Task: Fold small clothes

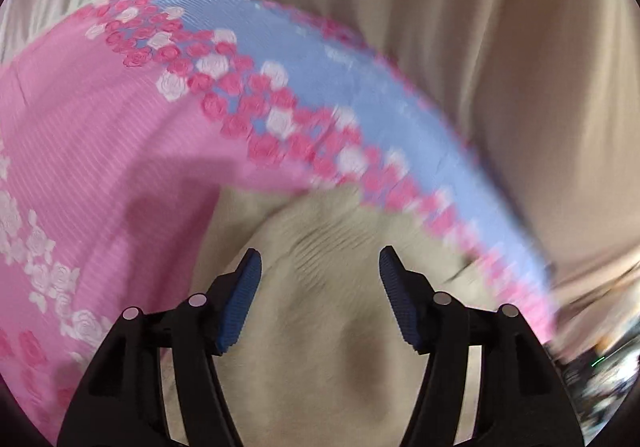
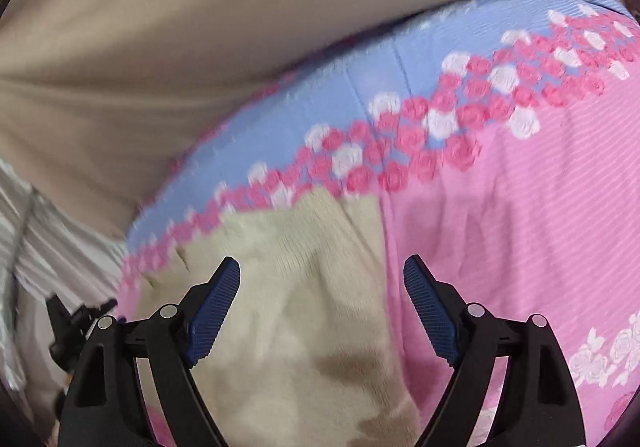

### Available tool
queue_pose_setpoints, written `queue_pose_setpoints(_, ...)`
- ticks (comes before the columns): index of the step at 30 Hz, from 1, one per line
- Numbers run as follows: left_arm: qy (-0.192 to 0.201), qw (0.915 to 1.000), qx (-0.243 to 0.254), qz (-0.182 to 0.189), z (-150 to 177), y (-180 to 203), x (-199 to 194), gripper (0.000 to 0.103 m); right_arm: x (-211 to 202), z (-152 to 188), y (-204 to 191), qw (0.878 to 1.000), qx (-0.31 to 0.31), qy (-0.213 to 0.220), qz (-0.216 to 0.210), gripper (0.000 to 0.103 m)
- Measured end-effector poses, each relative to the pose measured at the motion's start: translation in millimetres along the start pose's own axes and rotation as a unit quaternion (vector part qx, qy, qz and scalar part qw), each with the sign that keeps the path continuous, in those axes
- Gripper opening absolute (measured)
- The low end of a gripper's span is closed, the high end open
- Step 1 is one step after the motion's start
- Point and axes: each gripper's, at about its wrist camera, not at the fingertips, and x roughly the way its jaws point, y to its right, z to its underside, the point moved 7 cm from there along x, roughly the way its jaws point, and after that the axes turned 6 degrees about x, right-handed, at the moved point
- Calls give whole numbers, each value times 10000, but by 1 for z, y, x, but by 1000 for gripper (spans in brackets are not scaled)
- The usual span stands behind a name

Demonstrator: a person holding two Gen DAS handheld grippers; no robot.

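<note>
A small cream knitted garment lies on a pink and blue floral bedspread. My left gripper is open just above the garment, its blue pads apart and holding nothing. In the right wrist view the same cream garment lies under my right gripper, which is open and empty too, with the bedspread to its right. Both views are blurred by motion.
A beige sheet or curtain hangs behind the bed and also shows in the right wrist view. White cloth and a dark object lie beyond the bed's left edge.
</note>
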Motion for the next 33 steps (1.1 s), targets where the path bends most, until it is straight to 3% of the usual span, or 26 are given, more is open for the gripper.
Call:
queue_pose_setpoints(1, -92, 9997, 128, -212, 4, 0, 10, 59, 8, 2, 0, 10000, -32, -44, 45, 82)
queue_pose_setpoints(2, -186, 9989, 145, -393, 6, -2, 21, 58, 17, 4, -1, 9998, -87, -118, 107, 71)
queue_pose_setpoints(3, -273, 9981, 123, -539, 8, -3, 30, 42, 27, 6, -2, 9992, -187, -265, 250, 26)
queue_pose_setpoints(4, -347, 9972, 117, -657, 8, -4, 36, 23, 33, 7, -3, 9982, -247, -335, 421, 7)
queue_pose_setpoints(5, -357, 9967, 103, -725, 6, -5, 37, 11, 31, 3, -6, 9985, -266, -213, 419, 9)
queue_pose_setpoints(7, -134, 9986, -43, -510, -5, -4, 25, 8, 13, -8, -18, 9993, -252, 155, 214, 7)
queue_pose_setpoints(10, 36, 9981, -56, -619, -21, -8, 18, 8, 12, -22, -13, 9987, -238, 334, 292, 7)
queue_pose_setpoints(13, -361, 9957, 65, -850, -15, -18, 49, 8, 58, -12, 18, 9945, -308, -426, 908, 14)
queue_pose_setpoints(14, -334, 9947, 186, -950, -14, -18, 52, 11, 55, -11, 19, 9953, -242, -387, 860, 15)
queue_pose_setpoints(16, -220, 9957, 244, -862, -13, -14, 39, 16, 28, -14, 11, 9980, -66, -129, 622, 27)
queue_pose_setpoints(17, -175, 9972, 158, -706, -11, -13, 30, 20, 18, -14, 9, 9984, -40, -38, 571, 45)
queue_pose_setpoints(18, -121, 9985, 0, -525, -8, -15, 16, 32, 3, -10, 9, 9986, -30, 71, 514, 59)
queue_pose_setpoints(19, -51, 9990, -122, -423, -4, -19, 6, 41, -7, -6, 10, 9987, -22, 82, 501, 62)
queue_pose_setpoints(21, -12, 9985, -328, -436, 12, -32, -12, 58, -19, 15, 20, 9984, 39, -134, 549, 64)
queue_pose_setpoints(25, -421, 9950, -871, -230, 66, -56, -23, 59, -19, 67, 40, 9961, 283, -596, 593, 65)
queue_pose_setpoints(27, -509, 9926, -1087, -157, 90, -62, -25, 59, -15, 91, 45, 9945, 623, -776, 334, 65)
queue_pose_setpoints(29, -449, 9910, -1258, -121, 106, -63, -27, 62, -10, 103, 43, 9923, 941, -803, 51, 68)
queue_pose_setpoints(30, -454, 9899, -1338, -112, 111, -62, -25, 66, -8, 104, 39, 9930, 976, -659, -38, 77)
queue_pose_setpoints(33, -442, 9885, -1429, -235, 112, -59, -16, 73, 0, 100, 30, 9929, 1098, -425, -193, 82)
